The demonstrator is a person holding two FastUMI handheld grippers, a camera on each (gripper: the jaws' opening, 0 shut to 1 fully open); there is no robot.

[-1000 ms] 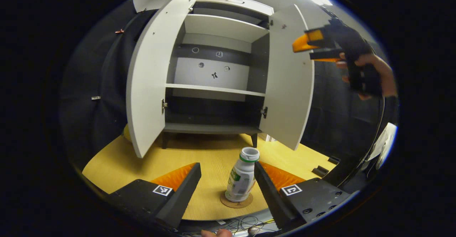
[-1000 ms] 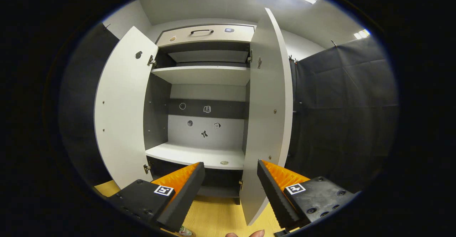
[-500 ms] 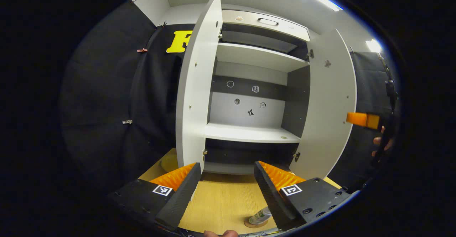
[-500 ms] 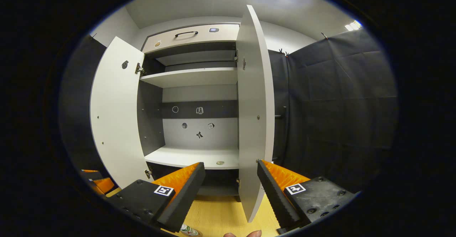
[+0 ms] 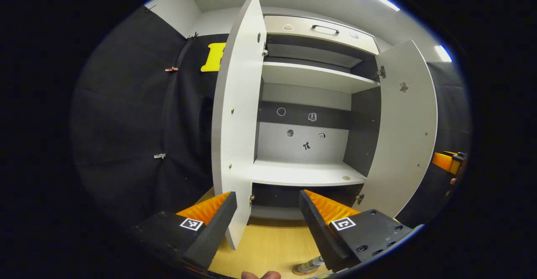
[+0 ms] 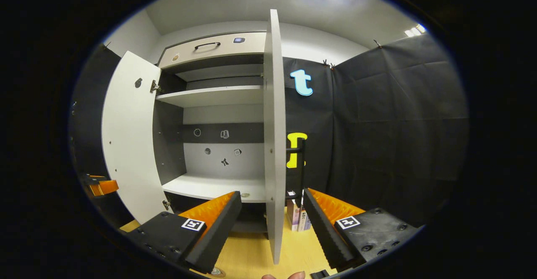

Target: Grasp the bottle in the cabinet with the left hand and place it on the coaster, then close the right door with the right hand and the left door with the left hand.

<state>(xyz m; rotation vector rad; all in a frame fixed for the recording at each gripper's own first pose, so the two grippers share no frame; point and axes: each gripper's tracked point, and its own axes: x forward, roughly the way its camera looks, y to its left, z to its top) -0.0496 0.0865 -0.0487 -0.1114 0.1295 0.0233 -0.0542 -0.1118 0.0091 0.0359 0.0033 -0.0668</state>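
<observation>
I see the tall white two-door cabinet (image 5: 310, 102) standing on the yellow wood-grain tabletop (image 5: 268, 249) with both doors swung out. In the left gripper view, the white left door panel (image 5: 237, 119) is nearly edge-on just ahead of my left gripper (image 5: 267, 212), whose fingers are spread wide with nothing between them. The small white plastic bottle with green label (image 5: 309, 265) stands at the bottom edge of this view on the round brown coaster (image 5: 298, 272), out of the cabinet, near the gripper's right finger. The white right door panel (image 5: 405, 132) hangs open at right.

In the right gripper view, the right door's edge (image 6: 275, 144) sits between the spread fingers of my right gripper (image 6: 272, 214); I cannot tell whether either finger touches it. Some small upright boxes (image 6: 295, 216) stand behind the door.
</observation>
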